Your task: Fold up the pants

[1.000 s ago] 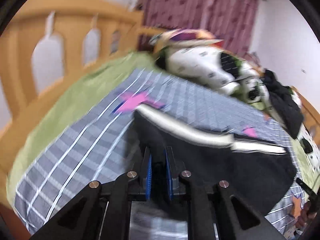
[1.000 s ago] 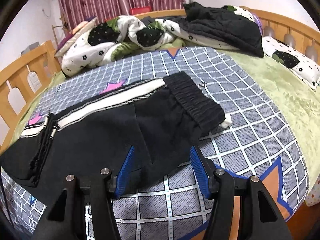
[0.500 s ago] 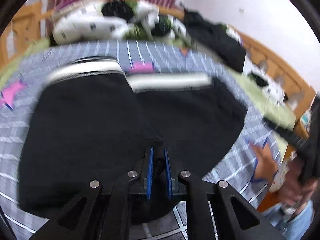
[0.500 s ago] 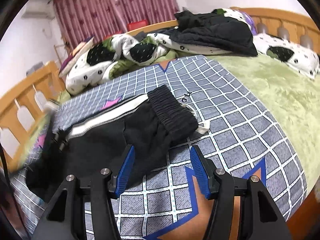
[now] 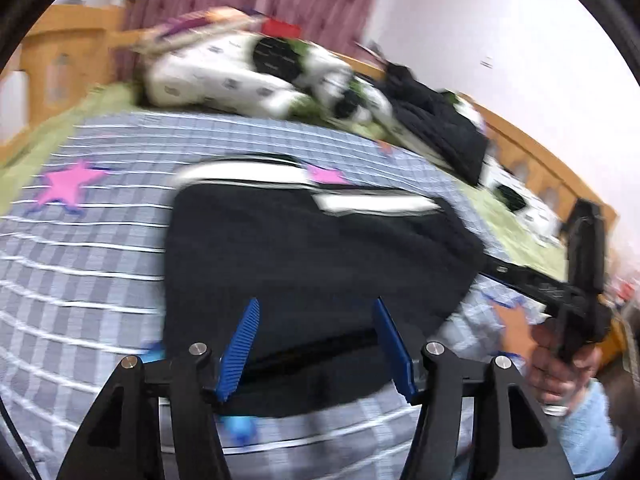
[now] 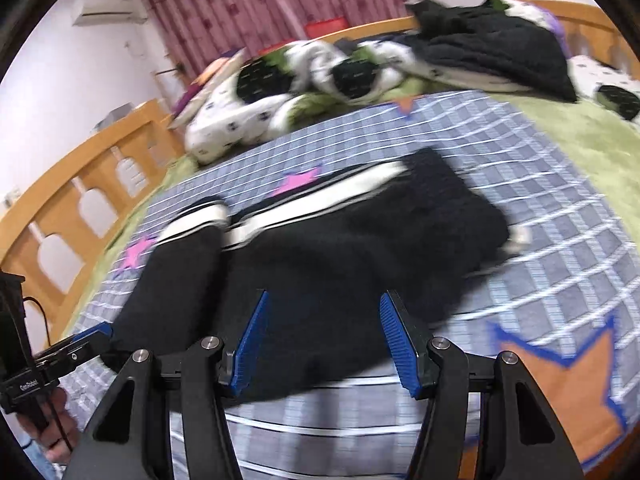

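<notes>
The black pants point(image 5: 312, 248) with a white side stripe lie folded on the checked bedspread point(image 5: 80, 264); the leg part is laid over the waist part. They also show in the right wrist view point(image 6: 340, 248). My left gripper point(image 5: 316, 344) is open and empty, just above the near edge of the pants. My right gripper point(image 6: 324, 340) is open and empty, over the near edge of the pants. The right gripper also appears at the right of the left wrist view point(image 5: 576, 280), and the left gripper at the lower left of the right wrist view point(image 6: 60, 360).
A white and black duvet point(image 6: 280, 96) and dark clothes point(image 6: 492, 48) are piled at the far side of the bed. A wooden bed rail point(image 6: 68, 208) runs along the left. A green blanket point(image 6: 592, 136) lies to the right.
My left gripper carried the pant leg over onto the waist part, then opened and let the pants go. The right gripper stayed open and moved closer over the pants.
</notes>
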`<state>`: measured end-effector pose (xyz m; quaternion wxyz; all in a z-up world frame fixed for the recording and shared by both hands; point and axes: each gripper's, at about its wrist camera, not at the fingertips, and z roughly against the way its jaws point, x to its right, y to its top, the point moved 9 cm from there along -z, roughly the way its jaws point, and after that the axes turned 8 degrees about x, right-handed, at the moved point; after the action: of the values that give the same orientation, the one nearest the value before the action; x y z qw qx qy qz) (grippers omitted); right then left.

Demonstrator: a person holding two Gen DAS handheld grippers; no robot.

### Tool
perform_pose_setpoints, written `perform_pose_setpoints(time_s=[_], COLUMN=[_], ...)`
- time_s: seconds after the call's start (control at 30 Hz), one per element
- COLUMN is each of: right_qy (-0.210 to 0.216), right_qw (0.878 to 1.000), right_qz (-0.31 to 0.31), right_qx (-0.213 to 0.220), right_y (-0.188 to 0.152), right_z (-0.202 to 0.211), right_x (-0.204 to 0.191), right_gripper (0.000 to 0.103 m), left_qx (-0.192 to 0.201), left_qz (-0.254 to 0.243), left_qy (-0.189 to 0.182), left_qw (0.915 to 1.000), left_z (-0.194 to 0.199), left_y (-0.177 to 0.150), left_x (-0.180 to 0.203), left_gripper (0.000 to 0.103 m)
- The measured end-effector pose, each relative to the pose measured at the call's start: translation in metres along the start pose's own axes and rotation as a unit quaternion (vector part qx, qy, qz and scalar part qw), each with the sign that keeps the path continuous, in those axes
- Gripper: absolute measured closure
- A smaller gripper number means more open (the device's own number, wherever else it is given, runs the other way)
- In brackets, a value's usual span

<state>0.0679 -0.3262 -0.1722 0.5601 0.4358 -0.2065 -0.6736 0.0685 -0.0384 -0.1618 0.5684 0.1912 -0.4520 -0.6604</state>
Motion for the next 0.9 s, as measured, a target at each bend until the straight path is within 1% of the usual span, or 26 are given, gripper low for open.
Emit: perform_pose_setpoints(time_s=[0.1, 0.13, 0.17, 0.23, 0.3, 0.33, 0.4, 0.43, 0.47, 0.5, 0.53, 0.57, 0.6, 0.67, 0.73, 0.8, 0.87, 0.9], right_qy=[0.046, 0.058, 0.075, 0.091, 0.098, 0.098, 0.111, 0.120, 0.124, 0.132, 0.138, 0.136, 0.143, 0.158, 0.170, 0.166, 0.166, 0.166], right_qw=[0.999, 0.998, 0.996, 0.993, 0.989, 0.987, 0.984, 0.983, 0.982, 0.981, 0.979, 0.980, 0.980, 0.979, 0.980, 0.983, 0.984, 0.985], right_qz=[-0.009, -0.014, -0.018, -0.026, -0.031, -0.032, -0.040, -0.046, -0.050, -0.053, -0.055, -0.053, -0.049, -0.046, -0.039, -0.020, -0.006, 0.000], right_qx=[-0.025, -0.036, -0.055, -0.075, -0.105, -0.120, -0.133, -0.134, -0.134, -0.135, -0.139, -0.137, -0.129, -0.117, -0.101, -0.078, -0.063, -0.053], right_y=[-0.010, -0.015, -0.023, -0.035, -0.051, -0.059, -0.069, -0.072, -0.071, -0.070, -0.069, -0.065, -0.059, -0.045, -0.030, -0.011, 0.004, 0.013], right_z=[-0.017, -0.025, -0.036, -0.049, -0.069, -0.078, -0.087, -0.091, -0.094, -0.094, -0.094, -0.093, -0.089, -0.081, -0.070, -0.057, -0.048, -0.043], right_x=[-0.035, -0.046, -0.060, -0.077, -0.093, -0.099, -0.109, -0.113, -0.115, -0.117, -0.118, -0.118, -0.119, -0.122, -0.124, -0.121, -0.115, -0.111], right_gripper=[0.045, 0.045, 0.045, 0.045, 0.045, 0.045, 0.045, 0.045, 0.049, 0.065, 0.068, 0.077, 0.081, 0.083, 0.084, 0.085, 0.086, 0.086], left_qx=[-0.003, -0.010, -0.017, -0.026, -0.037, -0.042, -0.064, -0.078, -0.086, -0.087, -0.081, -0.073, -0.068, -0.071, -0.069, -0.064, -0.062, -0.060], left_qz=[0.023, 0.038, 0.055, 0.083, 0.108, 0.111, 0.098, 0.085, 0.075, 0.072, 0.073, 0.076, 0.080, 0.087, 0.084, 0.064, 0.030, 0.020], left_qy=[0.046, 0.055, 0.055, 0.044, 0.020, 0.007, -0.022, -0.028, -0.028, -0.022, -0.014, -0.010, -0.012, -0.019, -0.012, 0.002, 0.022, 0.030], left_qw=[0.9987, 0.9977, 0.9968, 0.9952, 0.9933, 0.9929, 0.9929, 0.9929, 0.9930, 0.9934, 0.9939, 0.9944, 0.9944, 0.9935, 0.9940, 0.9959, 0.9974, 0.9975], left_z=[0.006, 0.007, 0.010, 0.011, 0.010, 0.009, 0.003, -0.002, -0.007, -0.012, -0.015, -0.017, -0.021, -0.029, -0.033, -0.035, -0.036, -0.036], left_y=[-0.008, -0.014, -0.021, -0.031, -0.041, -0.044, -0.054, -0.059, -0.065, -0.068, -0.070, -0.070, -0.069, -0.070, -0.071, -0.072, -0.073, -0.072], left_x=[-0.043, -0.058, -0.071, -0.085, -0.089, -0.087, -0.073, -0.067, -0.061, -0.059, -0.057, -0.053, -0.048, -0.036, -0.029, -0.021, -0.012, -0.011], left_gripper=[0.046, 0.046, 0.046, 0.043, 0.042, 0.042, 0.042, 0.042, 0.042, 0.042, 0.042, 0.042, 0.042, 0.044, 0.044, 0.044, 0.044, 0.053])
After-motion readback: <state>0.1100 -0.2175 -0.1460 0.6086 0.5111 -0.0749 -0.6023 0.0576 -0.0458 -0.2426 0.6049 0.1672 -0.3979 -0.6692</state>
